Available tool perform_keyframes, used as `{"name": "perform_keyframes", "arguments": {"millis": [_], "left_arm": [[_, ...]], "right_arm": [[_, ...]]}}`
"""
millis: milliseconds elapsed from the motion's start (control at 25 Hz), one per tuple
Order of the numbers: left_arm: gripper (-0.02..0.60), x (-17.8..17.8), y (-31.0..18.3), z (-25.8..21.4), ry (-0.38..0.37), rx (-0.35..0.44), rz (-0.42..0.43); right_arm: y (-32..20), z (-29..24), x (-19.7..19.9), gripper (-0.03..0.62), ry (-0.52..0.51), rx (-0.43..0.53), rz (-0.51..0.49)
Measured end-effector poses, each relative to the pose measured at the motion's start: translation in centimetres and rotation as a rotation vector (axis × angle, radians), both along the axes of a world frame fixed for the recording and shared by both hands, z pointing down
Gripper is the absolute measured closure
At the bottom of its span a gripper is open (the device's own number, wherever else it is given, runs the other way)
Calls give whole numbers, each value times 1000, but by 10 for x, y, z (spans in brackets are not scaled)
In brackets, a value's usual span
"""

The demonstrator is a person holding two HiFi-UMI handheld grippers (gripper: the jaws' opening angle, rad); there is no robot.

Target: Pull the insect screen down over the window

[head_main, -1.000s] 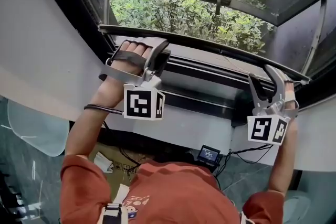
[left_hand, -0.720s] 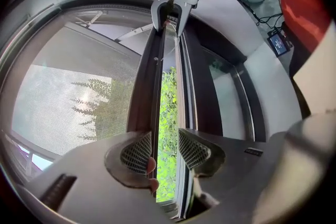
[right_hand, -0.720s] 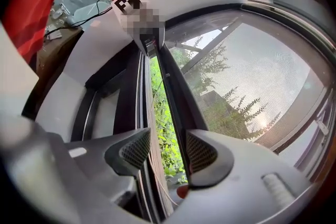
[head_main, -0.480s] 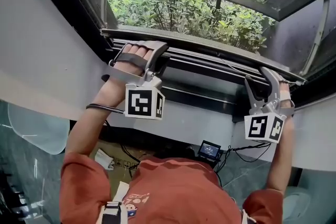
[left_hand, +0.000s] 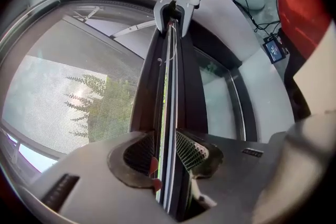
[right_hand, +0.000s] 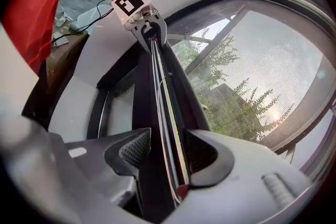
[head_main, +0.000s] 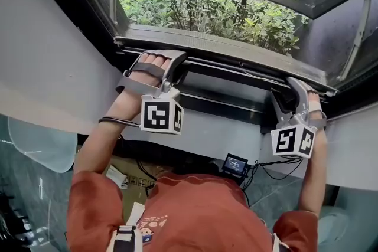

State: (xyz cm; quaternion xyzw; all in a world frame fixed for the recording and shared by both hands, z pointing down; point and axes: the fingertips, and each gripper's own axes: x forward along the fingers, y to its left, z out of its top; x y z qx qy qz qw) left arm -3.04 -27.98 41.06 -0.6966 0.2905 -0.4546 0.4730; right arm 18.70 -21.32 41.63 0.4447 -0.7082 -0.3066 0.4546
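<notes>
Dark pull bar (head_main: 236, 51) of the insect screen (left_hand: 63, 107) runs between the jaws of both. The left hand-held gripper (left_hand: 167, 153) is grasping it, and its jaws have just been closing on it. The right hand-held gripper (right_hand: 167, 150) clamps the bar's far end.

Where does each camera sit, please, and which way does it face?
Head view: on the person's head, looking steeply down at the screen bar; forearms, red shirt, left gripper and right gripper show.
Left gripper view: on that gripper, facing along the bar towards the right gripper; its jaws, clamping the bar, have just been closing; red sleeve shows.
Right gripper view: on that gripper, facing back along the bar at the left gripper; red sleeve shows.
Shared: all show the bar.
</notes>
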Motion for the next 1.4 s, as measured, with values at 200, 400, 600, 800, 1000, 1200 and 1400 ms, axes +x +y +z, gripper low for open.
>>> {"name": "perform_keyframes", "arguments": {"millis": [200,400,600,800,1000,1200,1400], "left_arm": [[467,0,2,5,29,-16,3],[436,1,4,8,-6,-47,-3],[433,0,6,9,-18,-54,-5],[430,-1,6,10,-15,-62,-3],[424,-2,8,14,-25,-73,-3],[420,-2,8,27,-30,-106,6],[420,-1,8,29,29,-125,12]], "right_arm": [[5,6,-1,375,-19,-11,3],[6,6,-1,375,-23,-14,6],[6,6,-2,375,-30,-14,8],[7,8,-2,375,-32,-22,10],[7,10,-3,375,-44,-30,12],[8,21,-3,375,-59,-57,12],[7,20,-5,373,-93,-51,28]]}}
